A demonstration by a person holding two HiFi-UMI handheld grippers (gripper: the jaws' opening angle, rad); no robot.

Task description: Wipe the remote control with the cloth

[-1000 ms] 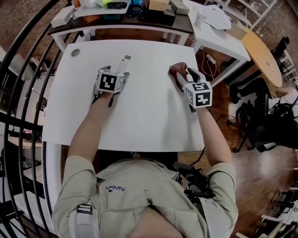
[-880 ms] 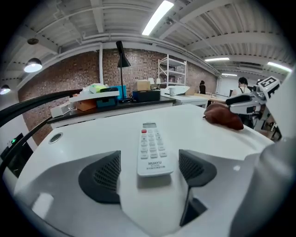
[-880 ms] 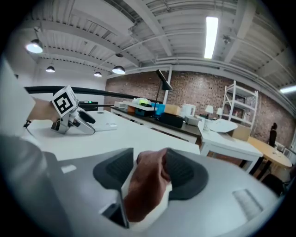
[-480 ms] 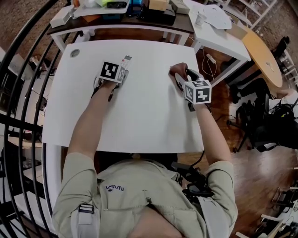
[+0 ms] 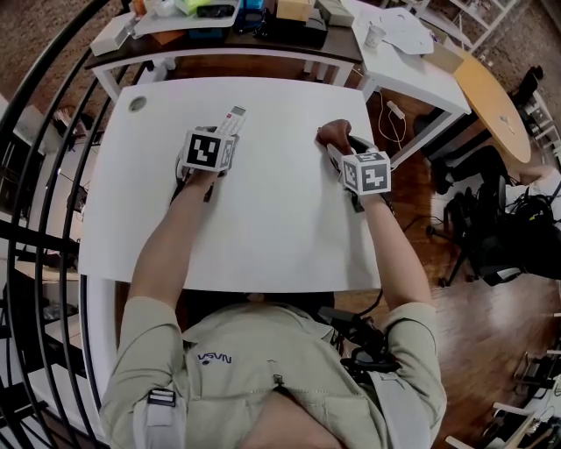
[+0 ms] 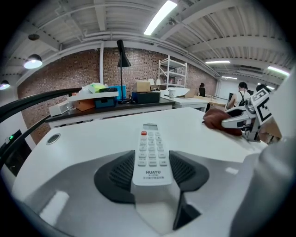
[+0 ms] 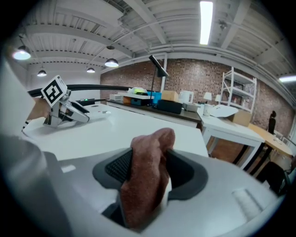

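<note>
A white remote control [image 5: 233, 119] lies on the white table [image 5: 263, 219], at the far left of it. My left gripper [image 5: 224, 131] is at its near end. In the left gripper view the jaws are closing and both pads meet the sides of the remote control [image 6: 151, 152]. A reddish-brown cloth [image 5: 333, 133] sits crumpled near the table's right edge. My right gripper [image 5: 337, 145] is lowered over it. In the right gripper view the cloth [image 7: 145, 176] stands bunched between wide jaws and leans against the left pad.
A grommet hole [image 5: 138, 103] marks the table's far left corner. Behind the table stands a dark desk [image 5: 245, 17] loaded with boxes. A white side table [image 5: 412, 53] and a round wooden table [image 5: 500, 105] are at the right, a black railing [image 5: 35, 131] at the left.
My right gripper has sunk and edged to the left onto the cloth. The left gripper has stayed at the remote's near end.
</note>
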